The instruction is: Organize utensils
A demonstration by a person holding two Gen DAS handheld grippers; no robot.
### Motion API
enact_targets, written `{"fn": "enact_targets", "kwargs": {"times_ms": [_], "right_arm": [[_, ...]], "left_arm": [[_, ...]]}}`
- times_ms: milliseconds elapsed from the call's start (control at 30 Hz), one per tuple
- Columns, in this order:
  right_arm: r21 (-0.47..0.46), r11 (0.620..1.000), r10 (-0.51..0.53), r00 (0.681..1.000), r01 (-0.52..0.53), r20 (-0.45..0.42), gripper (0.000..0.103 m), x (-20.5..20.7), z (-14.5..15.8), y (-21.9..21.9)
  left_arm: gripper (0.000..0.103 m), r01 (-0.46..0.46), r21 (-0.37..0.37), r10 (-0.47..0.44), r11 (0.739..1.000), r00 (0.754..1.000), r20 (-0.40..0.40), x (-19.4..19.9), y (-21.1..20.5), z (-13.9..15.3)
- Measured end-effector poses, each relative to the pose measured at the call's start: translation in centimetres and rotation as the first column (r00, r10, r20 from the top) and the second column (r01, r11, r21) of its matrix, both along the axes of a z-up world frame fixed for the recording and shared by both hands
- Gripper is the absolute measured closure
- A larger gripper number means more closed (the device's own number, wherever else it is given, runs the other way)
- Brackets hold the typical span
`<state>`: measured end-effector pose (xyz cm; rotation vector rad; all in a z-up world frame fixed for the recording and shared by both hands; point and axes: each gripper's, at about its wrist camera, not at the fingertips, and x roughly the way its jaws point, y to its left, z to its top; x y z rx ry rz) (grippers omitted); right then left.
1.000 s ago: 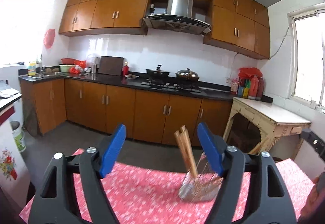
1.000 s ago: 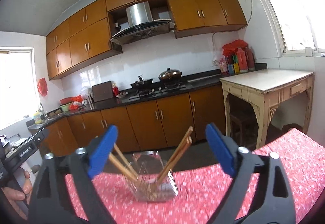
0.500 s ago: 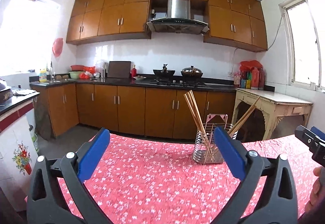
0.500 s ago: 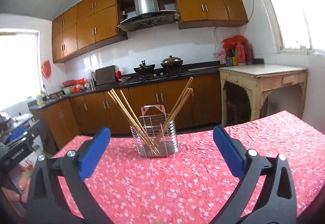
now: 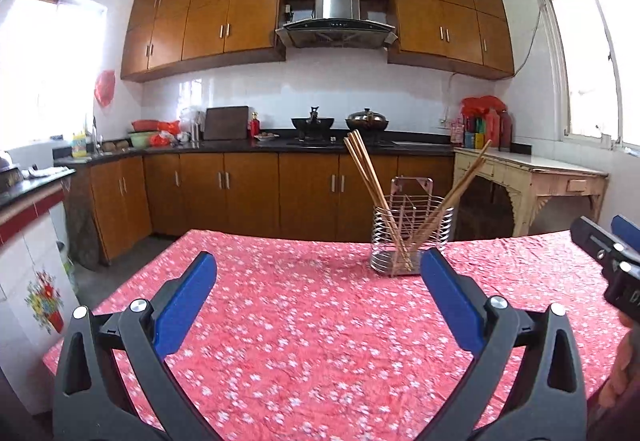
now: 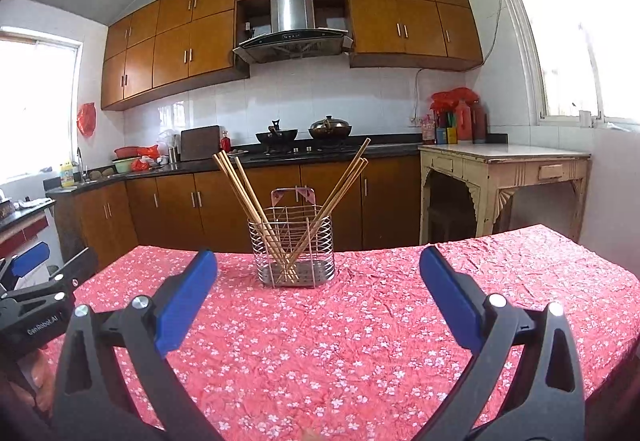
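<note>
Two bundles of chopsticks [image 6: 244, 201] lean apart in the wire holder [image 6: 294, 249] on the desk [image 6: 360, 341], dead ahead of the empty, wide-open right gripper [image 6: 318, 275]; left gripper [image 5: 318, 281], equally wide, sees it off-right.

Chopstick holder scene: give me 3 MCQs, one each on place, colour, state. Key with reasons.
1. Where does the chopstick holder stand?
A. on the red floral tablecloth
B. on the kitchen counter
C. on the cream side table

2. What colour are the pads of the tongs?
A. green
B. blue
C. white

3. How are the chopsticks placed?
A. lying flat on the cloth
B. held in the right tongs
C. leaning in the holder, in two groups

Key: A, its base sits on the cloth; B, both wrist views show blue pads; C, one bunch tilts left and one right, and both tongs stand open and empty.
</note>
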<state>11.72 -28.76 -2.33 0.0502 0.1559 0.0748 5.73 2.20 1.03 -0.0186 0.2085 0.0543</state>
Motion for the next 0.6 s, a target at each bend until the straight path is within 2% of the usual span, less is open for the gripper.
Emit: {"fn": "enact_targets", "kwargs": {"times_ms": [600], "right_arm": [[-0.024,1.0,-0.007,1.0,0.007,-0.003,0.004,-1.0,-0.4,0.3]], "left_arm": [[0.002,0.013,0.027,-0.012,1.0,1.0,-0.014,-1.0,-0.5,0.0]]}}
